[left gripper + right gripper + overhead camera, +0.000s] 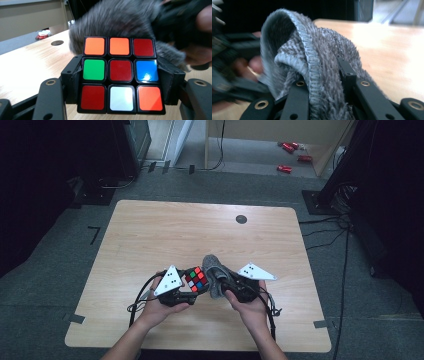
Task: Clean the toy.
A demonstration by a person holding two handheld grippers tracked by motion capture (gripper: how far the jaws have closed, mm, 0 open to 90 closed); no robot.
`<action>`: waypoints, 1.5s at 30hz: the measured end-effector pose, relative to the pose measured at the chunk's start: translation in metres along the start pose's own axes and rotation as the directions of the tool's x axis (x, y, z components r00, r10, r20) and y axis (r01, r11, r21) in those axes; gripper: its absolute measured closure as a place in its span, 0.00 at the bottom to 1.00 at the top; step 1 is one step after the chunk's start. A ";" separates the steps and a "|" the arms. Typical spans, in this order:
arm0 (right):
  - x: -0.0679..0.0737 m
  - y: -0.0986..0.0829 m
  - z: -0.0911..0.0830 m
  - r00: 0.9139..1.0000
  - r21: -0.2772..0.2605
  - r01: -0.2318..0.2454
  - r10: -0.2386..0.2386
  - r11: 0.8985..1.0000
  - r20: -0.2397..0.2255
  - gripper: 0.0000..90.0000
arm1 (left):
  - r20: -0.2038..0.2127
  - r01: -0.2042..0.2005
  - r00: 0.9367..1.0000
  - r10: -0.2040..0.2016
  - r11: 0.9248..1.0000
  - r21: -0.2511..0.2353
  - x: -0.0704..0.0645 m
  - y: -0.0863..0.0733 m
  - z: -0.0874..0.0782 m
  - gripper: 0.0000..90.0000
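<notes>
High view: a multicoloured plastic puzzle cube [196,279] is clamped by the left gripper [186,291]; just beside it, a fuzzy grey cloth [216,275] is pinched by the right gripper [231,287].

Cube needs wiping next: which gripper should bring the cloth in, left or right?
Right. The right gripper is shut on the grey cloth, right beside the cube, which the left gripper clamps.

Grey cloth [216,272] crowded the cube [196,279], seemingly touching; tabletop [200,230] beyond lay open for passage.
</notes>
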State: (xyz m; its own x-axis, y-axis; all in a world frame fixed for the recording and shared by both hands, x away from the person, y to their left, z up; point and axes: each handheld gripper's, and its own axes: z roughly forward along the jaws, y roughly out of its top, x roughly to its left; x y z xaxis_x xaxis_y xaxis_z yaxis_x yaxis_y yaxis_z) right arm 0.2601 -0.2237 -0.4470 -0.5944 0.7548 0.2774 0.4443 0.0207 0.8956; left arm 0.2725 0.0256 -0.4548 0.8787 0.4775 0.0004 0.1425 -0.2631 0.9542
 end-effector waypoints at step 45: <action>-0.011 -0.006 -0.003 1.000 -0.034 0.000 0.001 0.999 0.018 0.84 | -0.040 0.057 0.997 -0.061 0.994 -0.098 0.016 0.005 -0.018 0.39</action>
State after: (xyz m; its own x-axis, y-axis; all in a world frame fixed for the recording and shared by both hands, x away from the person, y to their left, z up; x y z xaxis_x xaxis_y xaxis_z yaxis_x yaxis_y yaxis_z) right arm 0.2612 -0.2341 -0.4545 -0.5816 0.7666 0.2721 0.4214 -0.0021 0.9069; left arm 0.2788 0.0469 -0.4446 0.8494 0.5257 -0.0463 0.1475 -0.1523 0.9773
